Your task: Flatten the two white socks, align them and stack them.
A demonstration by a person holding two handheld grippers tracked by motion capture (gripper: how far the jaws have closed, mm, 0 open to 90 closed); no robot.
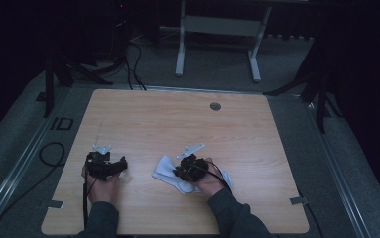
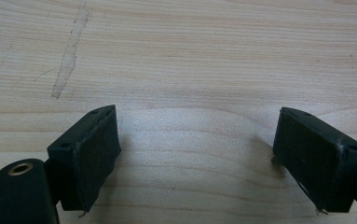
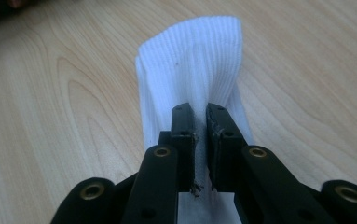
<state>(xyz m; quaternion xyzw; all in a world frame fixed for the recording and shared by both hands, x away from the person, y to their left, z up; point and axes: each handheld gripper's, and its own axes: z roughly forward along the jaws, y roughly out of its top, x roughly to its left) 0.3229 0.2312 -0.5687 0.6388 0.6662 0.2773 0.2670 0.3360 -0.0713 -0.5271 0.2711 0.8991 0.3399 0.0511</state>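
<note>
just one white sock (image 3: 190, 60), pinched by the right gripper (image 3: 200, 140), one table (image 1: 177, 119).

Bare table (image 1: 187, 119) ahead lies open; only the sock (image 1: 165, 168) lies between the grippers.

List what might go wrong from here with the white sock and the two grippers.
1. The right gripper is shut on only a thin fold of the white ribbed sock; a pull may let the fabric slip out.
2. The left gripper hangs open over the bare wooden table, apart from the sock, so nothing pins the sock and it may simply drag along.
3. In the high view the sock lies partly under the right hand, which likely hides its far end.
</note>
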